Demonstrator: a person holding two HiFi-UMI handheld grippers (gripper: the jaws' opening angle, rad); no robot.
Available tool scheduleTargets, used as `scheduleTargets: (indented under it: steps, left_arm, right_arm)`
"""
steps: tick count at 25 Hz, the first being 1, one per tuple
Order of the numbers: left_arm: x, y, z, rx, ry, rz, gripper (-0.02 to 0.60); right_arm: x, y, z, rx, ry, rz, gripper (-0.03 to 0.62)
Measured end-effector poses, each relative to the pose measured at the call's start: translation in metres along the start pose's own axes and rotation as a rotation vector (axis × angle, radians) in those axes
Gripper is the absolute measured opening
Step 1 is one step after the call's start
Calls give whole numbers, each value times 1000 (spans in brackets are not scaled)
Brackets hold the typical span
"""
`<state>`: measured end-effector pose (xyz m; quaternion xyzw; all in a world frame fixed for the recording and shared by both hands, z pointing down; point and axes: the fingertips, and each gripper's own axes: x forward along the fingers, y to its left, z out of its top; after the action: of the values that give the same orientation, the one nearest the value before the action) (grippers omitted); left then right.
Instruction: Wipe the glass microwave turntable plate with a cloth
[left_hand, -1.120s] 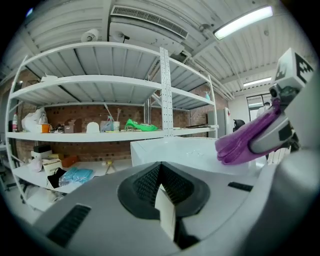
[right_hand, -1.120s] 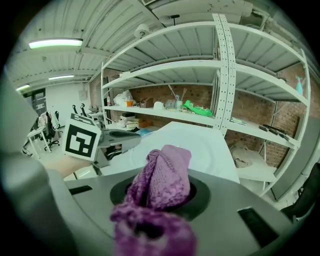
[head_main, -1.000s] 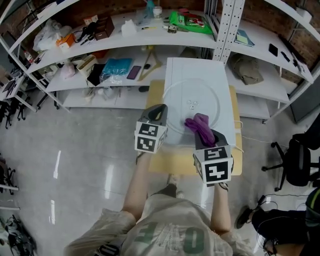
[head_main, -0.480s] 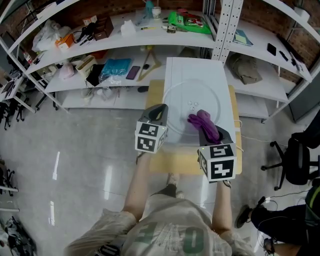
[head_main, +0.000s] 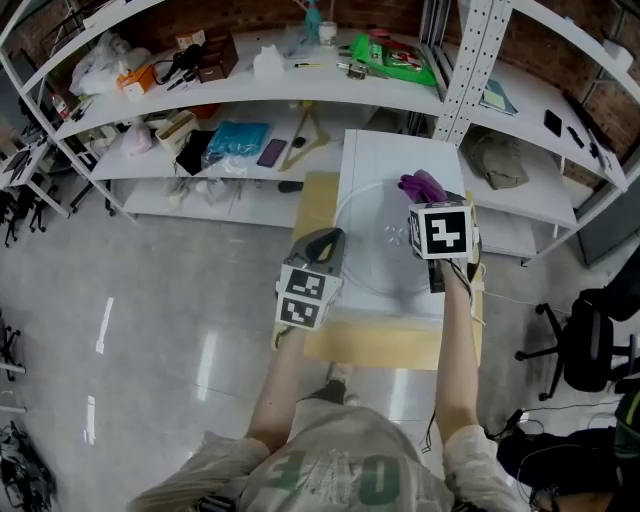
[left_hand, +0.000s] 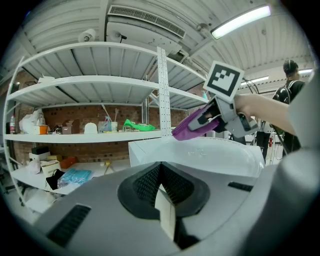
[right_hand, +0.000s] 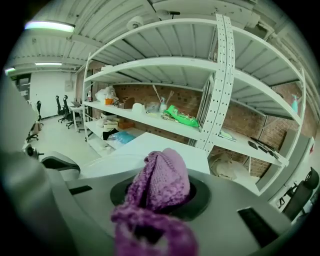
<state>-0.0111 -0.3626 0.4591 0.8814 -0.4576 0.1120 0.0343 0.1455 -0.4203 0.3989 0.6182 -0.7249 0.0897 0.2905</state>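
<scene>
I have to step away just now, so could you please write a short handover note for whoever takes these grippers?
Left gripper: shut, empty, by the glass plate's near-left rim.
Right gripper: shut on the purple cloth, raised over the plate's far-right rim.
The plate lies flat on the white top.
Done: how much is wiped cannot be told.
Left: lower the cloth and wipe across the plate.

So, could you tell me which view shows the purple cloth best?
The right gripper view: the purple cloth fills the foreground, clamped in the jaws, knit texture clear. The head view shows only a small tuft beyond the marker cube; the left gripper view shows it side-on.
</scene>
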Motion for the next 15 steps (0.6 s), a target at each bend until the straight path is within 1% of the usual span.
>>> scheduleTargets:
  steps: [4, 7, 10, 15]
  left_arm:
    - [-1, 1, 0, -5, -6, 2, 2]
    - [-2, 2, 2, -9, -11, 2, 2]
    - [-2, 3, 3, -12, -10, 3, 2]
    - [-2, 4, 2, -8, -11, 4, 2]
  right_arm:
    - [7, -1, -8, -2, 26, 6, 54]
    - [-2, 8, -20, -19, 51, 33, 54]
    - [-23, 21, -38, -27, 74, 71, 54]
    - [-70, 40, -69, -47, 66, 96, 54]
